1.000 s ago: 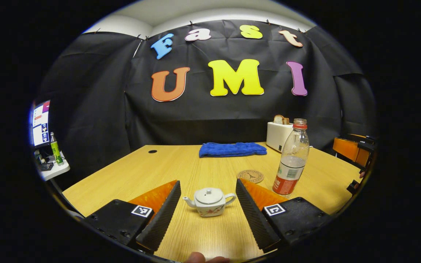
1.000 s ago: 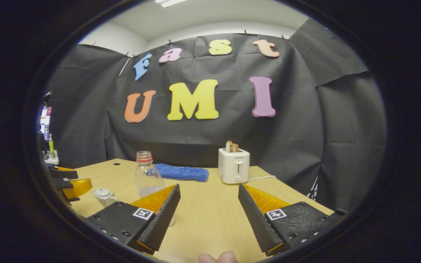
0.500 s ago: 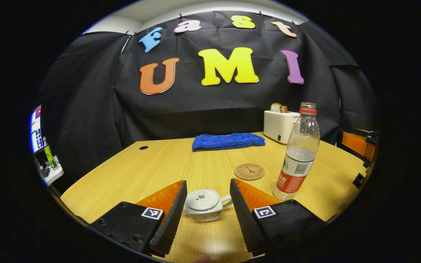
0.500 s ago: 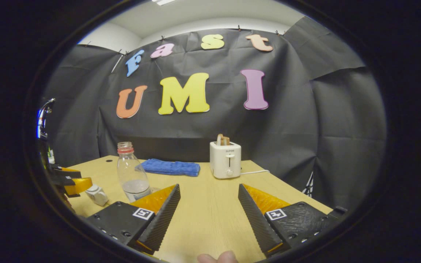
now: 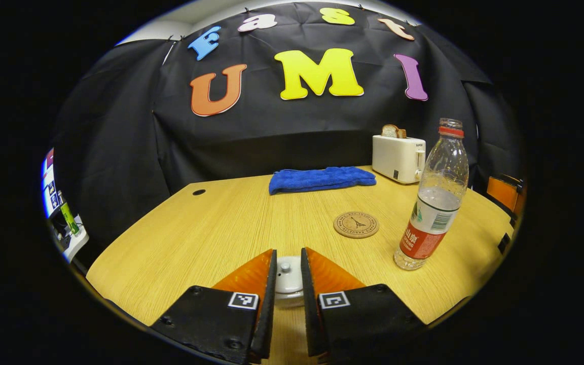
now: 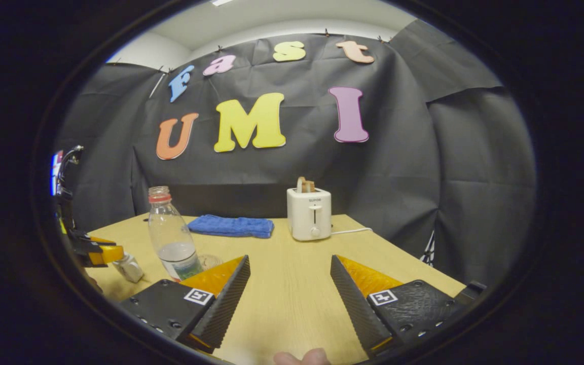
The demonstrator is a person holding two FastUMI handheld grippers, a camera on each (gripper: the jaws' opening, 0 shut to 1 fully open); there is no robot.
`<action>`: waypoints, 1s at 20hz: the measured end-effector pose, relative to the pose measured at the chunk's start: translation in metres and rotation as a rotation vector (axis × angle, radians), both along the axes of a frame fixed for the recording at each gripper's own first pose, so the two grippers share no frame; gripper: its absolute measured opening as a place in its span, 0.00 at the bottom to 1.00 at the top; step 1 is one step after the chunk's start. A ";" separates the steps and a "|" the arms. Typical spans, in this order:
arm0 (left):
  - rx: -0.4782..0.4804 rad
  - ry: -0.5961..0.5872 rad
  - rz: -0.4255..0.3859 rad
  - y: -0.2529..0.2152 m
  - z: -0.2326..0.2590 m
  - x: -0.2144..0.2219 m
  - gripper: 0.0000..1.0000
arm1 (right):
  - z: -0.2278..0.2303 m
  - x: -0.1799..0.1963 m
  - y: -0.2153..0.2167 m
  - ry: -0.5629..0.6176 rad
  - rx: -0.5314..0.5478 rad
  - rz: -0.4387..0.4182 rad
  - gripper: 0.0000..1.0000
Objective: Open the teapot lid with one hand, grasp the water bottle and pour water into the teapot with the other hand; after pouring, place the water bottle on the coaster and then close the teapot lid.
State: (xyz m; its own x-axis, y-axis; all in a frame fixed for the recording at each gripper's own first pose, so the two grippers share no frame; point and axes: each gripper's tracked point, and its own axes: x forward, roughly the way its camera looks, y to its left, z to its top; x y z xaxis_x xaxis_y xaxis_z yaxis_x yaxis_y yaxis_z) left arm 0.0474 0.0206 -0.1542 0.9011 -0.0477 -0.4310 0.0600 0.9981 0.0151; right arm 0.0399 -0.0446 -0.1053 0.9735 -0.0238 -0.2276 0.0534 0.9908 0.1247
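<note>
We are at the very start of the task. The left hand-held gripper (image 5: 288,284) has its jaws drawn narrow around the knob of the teapot lid (image 5: 288,268), but we cannot tell whether both fingers already press on it. The lid sits on the teapot (image 6: 129,267), which stands at the near edge of the worktop (image 5: 221,223). The right hand-held gripper (image 6: 289,299) hangs wide open and holds nothing. The water bottle (image 5: 433,197) stands upright just to its left (uncapped, it seems, and partly filled), and the round coaster (image 5: 356,224) lies bare between bottle and teapot. We judge that nothing is finished: lifting the lid, grasping the bottle, pouring, setting it on the coaster and closing the lid all remain.
</note>
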 end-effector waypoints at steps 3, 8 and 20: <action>-0.003 0.001 0.003 0.001 -0.001 0.003 0.16 | -0.003 0.001 0.000 0.002 0.004 0.003 0.95; -0.031 -0.015 -0.005 0.002 0.008 0.001 0.03 | 0.003 -0.001 0.020 -0.025 0.020 0.081 0.95; -0.109 -0.198 0.003 0.008 0.080 -0.016 0.03 | 0.009 -0.025 0.097 -0.045 -0.009 0.298 0.96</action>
State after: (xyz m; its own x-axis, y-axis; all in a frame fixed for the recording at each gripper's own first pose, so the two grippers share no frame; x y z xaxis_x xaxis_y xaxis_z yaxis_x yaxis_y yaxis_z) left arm 0.0310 0.0282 -0.0738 0.9678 -0.0812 -0.2381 0.0633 0.9946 -0.0819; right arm 0.0154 0.0527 -0.0963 0.9469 0.2628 -0.1850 -0.2455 0.9630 0.1116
